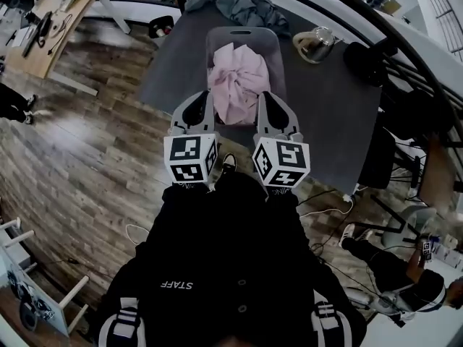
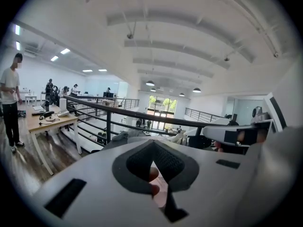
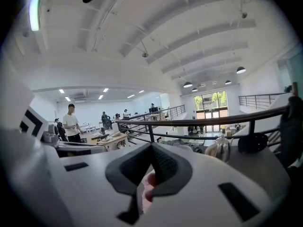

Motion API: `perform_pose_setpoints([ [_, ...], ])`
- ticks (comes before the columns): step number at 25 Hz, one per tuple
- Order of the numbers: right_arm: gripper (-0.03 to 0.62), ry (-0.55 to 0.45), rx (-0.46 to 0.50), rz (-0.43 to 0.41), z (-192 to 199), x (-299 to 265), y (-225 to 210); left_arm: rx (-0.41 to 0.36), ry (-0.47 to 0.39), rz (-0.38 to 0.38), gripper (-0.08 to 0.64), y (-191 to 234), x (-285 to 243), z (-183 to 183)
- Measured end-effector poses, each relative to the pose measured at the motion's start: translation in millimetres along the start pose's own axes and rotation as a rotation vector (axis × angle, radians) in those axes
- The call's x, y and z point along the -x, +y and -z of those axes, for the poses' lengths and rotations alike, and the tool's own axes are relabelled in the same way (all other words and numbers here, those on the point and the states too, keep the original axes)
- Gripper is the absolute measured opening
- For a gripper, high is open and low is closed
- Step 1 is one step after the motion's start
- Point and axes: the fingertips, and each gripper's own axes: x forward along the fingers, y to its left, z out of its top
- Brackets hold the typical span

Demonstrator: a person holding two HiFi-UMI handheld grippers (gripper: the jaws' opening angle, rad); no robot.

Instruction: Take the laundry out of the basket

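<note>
With jaws together, my left hand-held gripper [image 1: 206, 100] and right hand-held gripper [image 1: 265, 100] are flanking the pink laundry's [image 1: 237, 85] near end, equally close, the basket [image 1: 242, 32] running straight ahead.

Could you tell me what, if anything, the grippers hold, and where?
Nothing: left gripper and right gripper are both shut and empty, near the pink laundry.
</note>
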Motion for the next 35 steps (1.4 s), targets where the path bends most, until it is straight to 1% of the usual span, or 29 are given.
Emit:
perform_pose_setpoints([
  [4,0.014,0.034,0.002,-0.013,10,-24,-2,0.001,0.043,-0.032,0.002,16,-14,11],
  [7,0.014,0.061,0.015,-0.033,20,-44,3,0.007,0.068,-0.037,0.002,30,-24,18],
  [10,0.014,0.113,0.006,-0.009,34,-64,3,0.011,0.101,-0.018,0.002,40,-38,27],
  [12,0.014,0.159,0.002,0.002,48,-74,5,0.030,0.138,-0.001,0.002,45,-46,37],
  [16,0.015,0.235,-0.012,0.007,71,-96,4,0.038,0.202,0.022,0.002,53,-65,55],
  [19,0.018,0.290,-0.032,-0.004,90,-111,1,0.043,0.248,0.037,0.002,57,-78,69],
  [21,0.099,0.324,-0.038,-0.011,100,-123,-1,0.045,0.269,0.044,0.002,60,-90,76],
  [28,0.107,0.373,-0.068,-0.001,114,-152,-13,0.051,0.309,0.077,0.002,55,-120,84],
  [34,0.156,0.434,-0.095,-0.024,131,-176,-23,0.062,0.352,0.083,0.002,58,-145,88],
  [35,0.173,0.444,-0.101,-0.031,134,-179,-24,0.065,0.355,0.083,0.002,59,-149,88],
])
